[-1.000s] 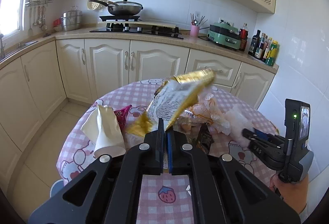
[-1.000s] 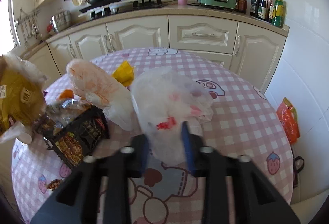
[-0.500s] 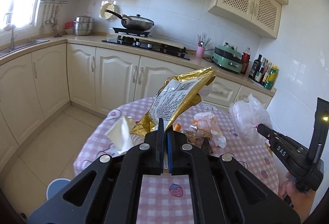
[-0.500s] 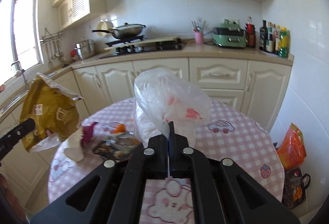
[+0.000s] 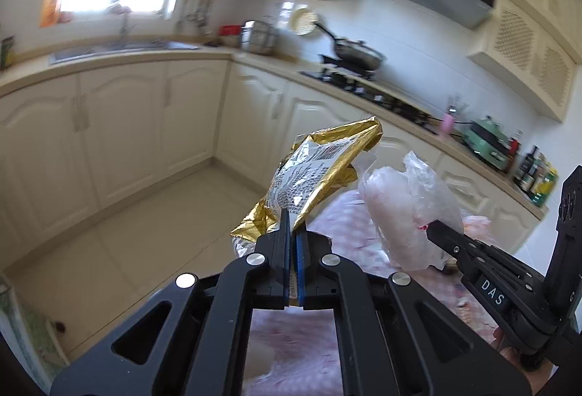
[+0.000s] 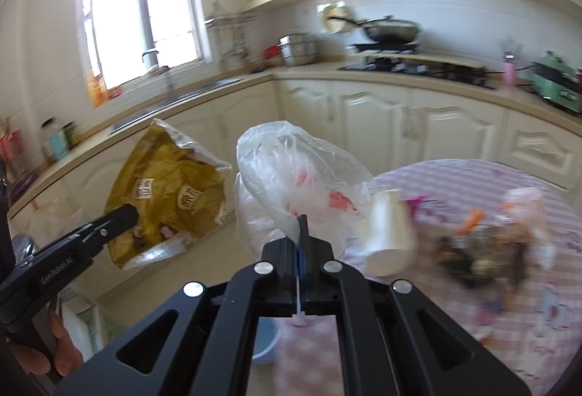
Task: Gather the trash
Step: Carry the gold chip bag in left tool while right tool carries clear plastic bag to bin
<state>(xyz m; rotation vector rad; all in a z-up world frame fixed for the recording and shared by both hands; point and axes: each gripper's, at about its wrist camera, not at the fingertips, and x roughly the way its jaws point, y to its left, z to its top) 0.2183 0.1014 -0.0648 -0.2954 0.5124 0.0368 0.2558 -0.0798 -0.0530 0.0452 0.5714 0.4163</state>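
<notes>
**Both claws clamped on trash, lifted clear of the table**

The left gripper (image 5: pixel 291 225) has its jaws pressed together on the lower edge of a gold foil snack bag (image 5: pixel 320 174), which stands up from the fingertips with its printed silver back toward the left wrist camera and its torn top tilted to the right. From the right wrist camera the same bag (image 6: pixel 167 195) hangs in the air over the floor, left of the table, its mouth open at the top.

The right gripper (image 6: pixel 301 225) is likewise closed tight, pinching a fold of a crumpled clear plastic bag (image 6: pixel 291 177) with red print on it. The bag bulges upward above the fingertips. In the left wrist camera it (image 5: pixel 403 214) sits just to the right of the foil bag, the two close together but apart, with the right gripper's black fingers reaching into it from the lower right.

Beyond the claws lies a round table with a pink checked cloth (image 6: pixel 473 177). On it, a white paper cup (image 6: pixel 389 232) lies on its side near the plastic bag, and a blurred heap of dark wrappers (image 6: pixel 480 250) rests farther right. A blue bin (image 6: pixel 265 341) shows on the floor beneath the right gripper. Cream cabinets (image 5: pixel 120 126) and a stove with a wok (image 6: pixel 393 30) line the walls.
</notes>
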